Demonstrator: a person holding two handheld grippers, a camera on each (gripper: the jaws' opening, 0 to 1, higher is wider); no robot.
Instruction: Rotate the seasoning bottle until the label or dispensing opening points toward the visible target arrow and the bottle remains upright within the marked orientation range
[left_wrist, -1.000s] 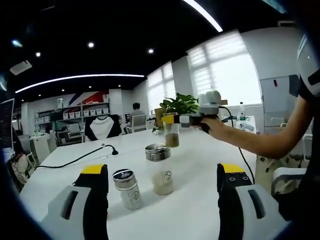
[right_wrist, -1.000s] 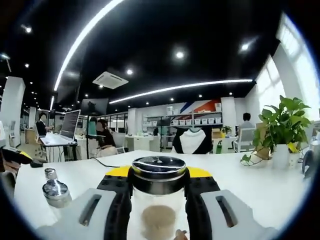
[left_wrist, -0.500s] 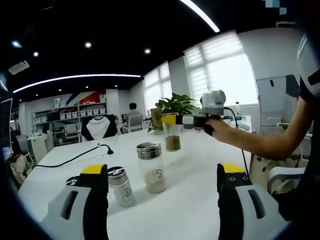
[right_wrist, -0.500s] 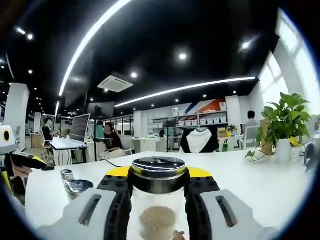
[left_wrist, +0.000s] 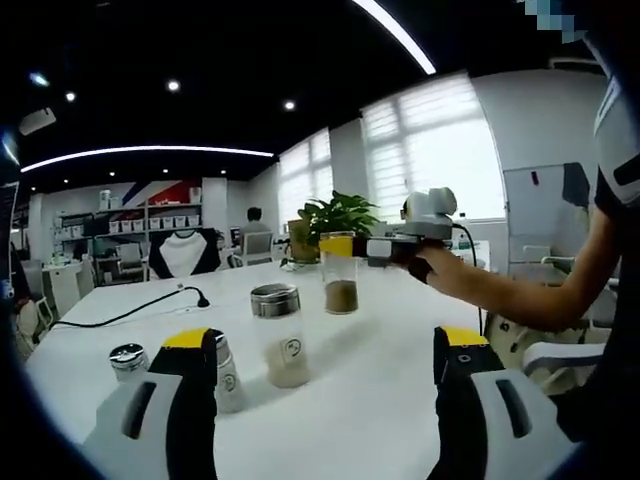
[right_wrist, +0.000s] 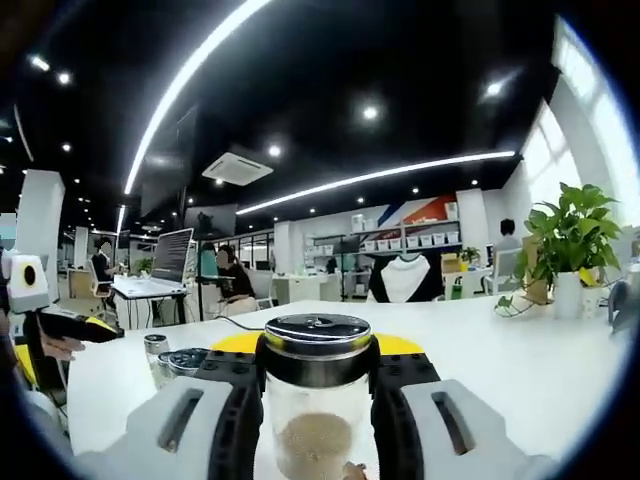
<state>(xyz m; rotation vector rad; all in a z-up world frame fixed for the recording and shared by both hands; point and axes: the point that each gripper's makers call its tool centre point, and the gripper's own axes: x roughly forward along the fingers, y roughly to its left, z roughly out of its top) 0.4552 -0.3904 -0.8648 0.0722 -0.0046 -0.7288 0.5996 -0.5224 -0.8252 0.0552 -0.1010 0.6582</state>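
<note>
My right gripper (right_wrist: 318, 350) is shut on a clear seasoning bottle (right_wrist: 318, 440) with a metal lid and brown powder at its bottom. The bottle stands upright between the yellow-tipped jaws. In the left gripper view, the same bottle (left_wrist: 340, 272) is out over the white table (left_wrist: 390, 380), with the right gripper (left_wrist: 337, 245) clamped near its top on the person's outstretched arm. My left gripper (left_wrist: 326, 340) is open near the table's front, nothing between its jaws. The left gripper (right_wrist: 95, 325) is also at the left edge of the right gripper view.
A taller glass bottle (left_wrist: 278, 335) with a metal lid stands ahead of the left gripper. A small shaker (left_wrist: 226, 375) is half hidden behind its left jaw, and another shaker (left_wrist: 128, 360) stands further left. A black cable (left_wrist: 130, 315) and a potted plant (left_wrist: 335, 215) lie beyond.
Both cameras have swung: a second small shaker has entered the left gripper view, and the left gripper has entered the right gripper view. The right gripper's hold on the bottle is unchanged.
</note>
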